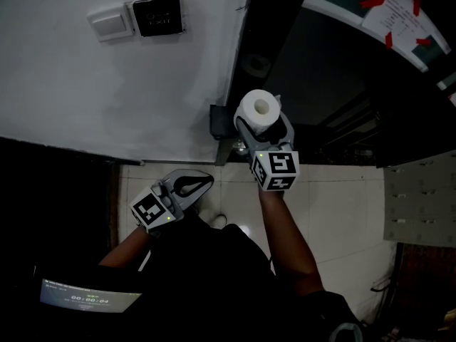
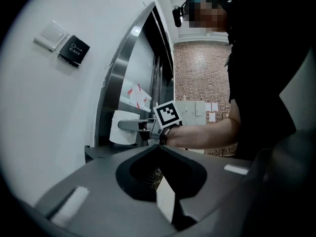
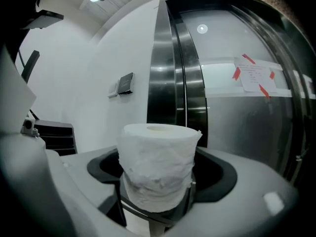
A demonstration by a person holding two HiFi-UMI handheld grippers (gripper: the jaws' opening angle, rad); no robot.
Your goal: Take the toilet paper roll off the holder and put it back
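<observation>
**At the steel door frame (image 2: 116,83): toilet paper roll (image 3: 158,167) clamped by the right hand-held gripper (image 1: 262,120)**

Only in the right gripper view is the grip seen: the toilet paper roll stands upright between the wide-set jaws and is pressed on both sides. In the left gripper view it is seen from the side, close to the steel door frame. The left hand-held gripper (image 2: 158,149) is closed and empty.

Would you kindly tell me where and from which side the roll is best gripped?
Grip the roll across its curved side wall, around mid-height, coming in level from the person's side, away from the wall. It stands upright with its core pointing up, so the round sides are free. The right gripper holds it just so.
</observation>
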